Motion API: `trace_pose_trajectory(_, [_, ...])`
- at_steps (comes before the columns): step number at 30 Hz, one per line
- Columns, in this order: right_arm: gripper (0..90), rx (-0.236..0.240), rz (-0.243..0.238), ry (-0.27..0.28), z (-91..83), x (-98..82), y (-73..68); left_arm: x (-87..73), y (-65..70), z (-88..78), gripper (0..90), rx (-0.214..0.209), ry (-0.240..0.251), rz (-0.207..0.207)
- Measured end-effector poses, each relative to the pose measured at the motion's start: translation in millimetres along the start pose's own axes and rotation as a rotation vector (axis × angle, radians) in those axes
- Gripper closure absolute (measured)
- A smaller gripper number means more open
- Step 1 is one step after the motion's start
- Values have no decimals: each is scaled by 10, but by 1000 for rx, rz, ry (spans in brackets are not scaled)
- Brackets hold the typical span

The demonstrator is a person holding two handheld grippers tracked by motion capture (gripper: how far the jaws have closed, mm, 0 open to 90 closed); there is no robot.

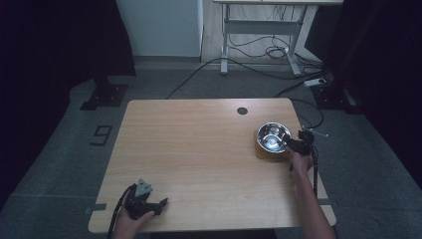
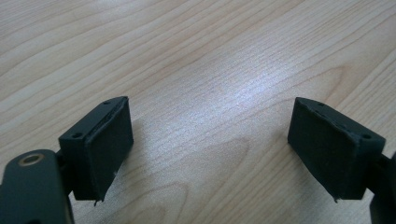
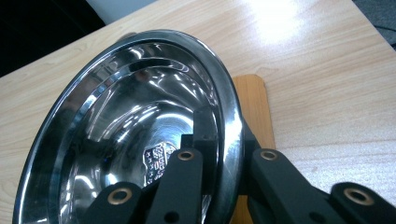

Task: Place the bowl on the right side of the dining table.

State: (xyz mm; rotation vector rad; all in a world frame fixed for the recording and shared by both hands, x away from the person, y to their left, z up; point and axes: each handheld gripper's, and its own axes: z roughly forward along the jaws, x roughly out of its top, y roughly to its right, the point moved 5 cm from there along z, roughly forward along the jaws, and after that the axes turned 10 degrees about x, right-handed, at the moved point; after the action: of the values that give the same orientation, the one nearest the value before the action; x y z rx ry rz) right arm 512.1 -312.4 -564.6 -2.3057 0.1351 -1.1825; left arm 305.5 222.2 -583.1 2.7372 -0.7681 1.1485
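Note:
A shiny steel bowl (image 1: 272,135) is over a small wooden board (image 1: 264,152) near the table's right edge. My right gripper (image 1: 293,145) comes at it from the right and is shut on its rim. In the right gripper view one jaw is inside the bowl (image 3: 140,126) and the other outside, with the rim pinched between them at my right gripper (image 3: 227,140). The board (image 3: 254,107) shows behind. Whether the bowl rests on the board I cannot tell. My left gripper (image 1: 158,204) lies at the front left of the table. Its jaws stand wide open over bare wood, left gripper (image 2: 210,126).
The light wooden table (image 1: 199,149) has a dark round hole (image 1: 242,110) at its far edge. The bowl is close to the right edge. Beyond the table on the floor are a desk frame (image 1: 259,30), cables (image 1: 278,74) and a black stand base (image 1: 104,94).

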Motion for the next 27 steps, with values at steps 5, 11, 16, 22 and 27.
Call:
trace_pose_trajectory(5, [858,-12,4,-17,23,-30,43,0,0,0,138,0,0,0])
trace_pose_trajectory(11, [856,-5,17,-21,36,-41,76,0,0,0,138,0,0,0])
trace_pose_trajectory(16, [799,-1,19,-33,66,-64,115,0,0,-1,138,0,-1,0])
trace_pose_trajectory(22, [802,-1,21,-8,51,-65,134,0,0,-1,138,0,-1,0])
trace_pose_trajectory(27, [802,0,17,-8,50,-66,133,0,0,-1,138,0,-1,0])
